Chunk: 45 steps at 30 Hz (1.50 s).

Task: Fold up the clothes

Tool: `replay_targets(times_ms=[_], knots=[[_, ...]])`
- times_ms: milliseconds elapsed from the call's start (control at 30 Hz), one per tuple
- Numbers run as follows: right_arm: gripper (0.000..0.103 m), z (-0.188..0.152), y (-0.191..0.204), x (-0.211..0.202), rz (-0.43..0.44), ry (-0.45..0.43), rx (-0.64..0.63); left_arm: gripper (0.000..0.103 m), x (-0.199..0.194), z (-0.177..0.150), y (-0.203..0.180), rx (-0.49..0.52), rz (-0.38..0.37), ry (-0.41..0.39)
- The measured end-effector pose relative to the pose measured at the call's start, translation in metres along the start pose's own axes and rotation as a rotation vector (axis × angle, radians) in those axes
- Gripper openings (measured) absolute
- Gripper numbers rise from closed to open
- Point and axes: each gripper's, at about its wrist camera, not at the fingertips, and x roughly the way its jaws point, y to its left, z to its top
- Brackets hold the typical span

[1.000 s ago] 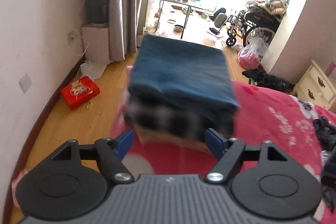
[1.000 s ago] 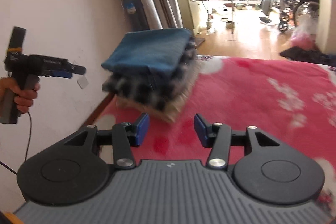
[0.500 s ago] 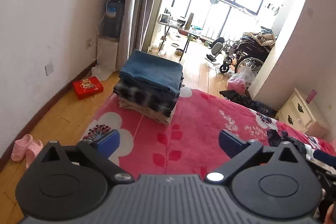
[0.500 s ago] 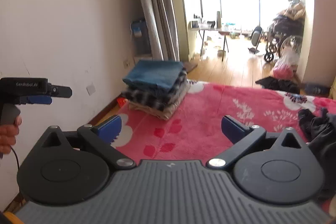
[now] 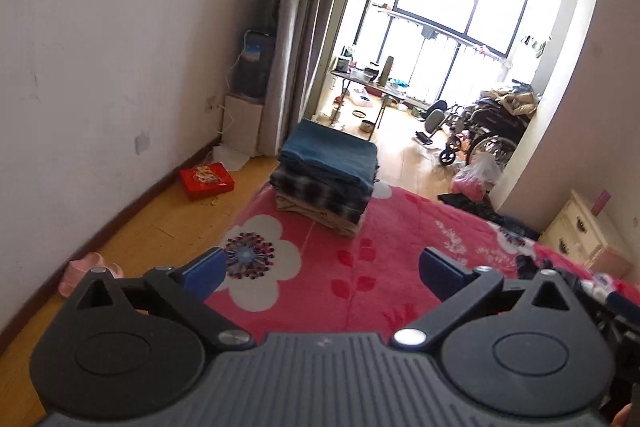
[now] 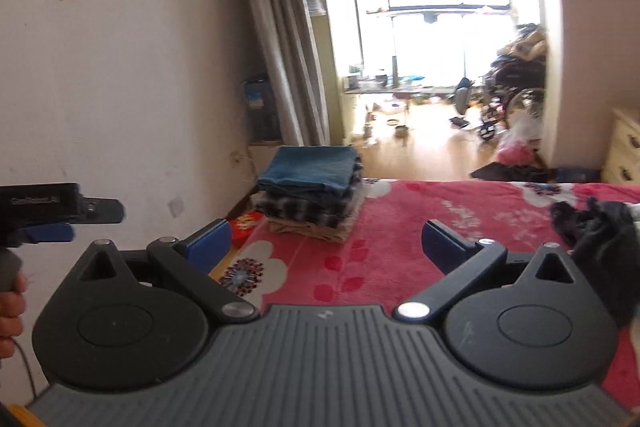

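Left wrist view: we look down our left gripper (image 5: 322,269), its blue-padded jaws spread as wide as they go and gripping nothing, across a red floral blanket (image 5: 352,291) covering the bed. Those jaws have just been opening, with only blanket showing between them. At the far left corner of the bed sits the stack of folded clothes (image 5: 326,177): a blue piece on top, a dark plaid one beneath it, tan fabric at the bottom. We are well apart from it. On the wooden floor to the left lie a red box (image 5: 206,181) and, nearer, pink slippers (image 5: 86,271) against the wall. A cream dresser (image 5: 582,233) stands at far right, and a wheelchair (image 5: 486,133) waits in the bright room beyond the grey curtain (image 5: 298,27).

From the right wrist view, our right gripper (image 6: 326,243) stands equally wide and empty, its jaws also having just opened. The same folded stack (image 6: 314,195) lies ahead on the blanket (image 6: 400,227), slightly left of centre. A heap of dark unfolded clothes (image 6: 596,231) rests on the bed at the right edge, close beside the right finger. At far left the other handheld gripper (image 6: 56,209) juts into view, a hand (image 6: 12,303) wrapped round its grip
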Motion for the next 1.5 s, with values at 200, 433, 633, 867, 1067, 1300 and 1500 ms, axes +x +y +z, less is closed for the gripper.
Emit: replay_targets(times_ms=[200,433,633,867,1067,1300,1500], knots=[[0.102,-0.006,0.012,-0.022,-0.044,-0.021,-0.003,0.103,-0.021,-0.016,-0.009,0.059,0.088,-0.002],[0.102,-0.004,0.013,-0.033,-0.030,-0.019,0.042,0.103,-0.038,-0.022,-0.012,0.130,0.139,-0.019],[0.102,0.002,0.020,-0.026,-0.042,0.011,0.015,0.103,-0.042,-0.021,-0.019,0.190,0.181,-0.045],[0.102,0.006,0.027,-0.012,-0.039,0.056,0.013,0.103,-0.037,-0.017,-0.023,0.180,0.205,-0.038],[0.102,0.005,0.033,0.001,-0.067,0.085,-0.009,0.103,-0.027,-0.019,-0.023,0.195,0.265,-0.012],[0.102,0.001,0.044,0.016,-0.084,0.126,-0.052,0.103,-0.025,-0.020,-0.018,0.154,0.279,0.008],[0.102,-0.002,0.060,0.031,-0.085,0.169,-0.068,0.103,-0.019,-0.021,-0.005,0.114,0.308,0.028]])
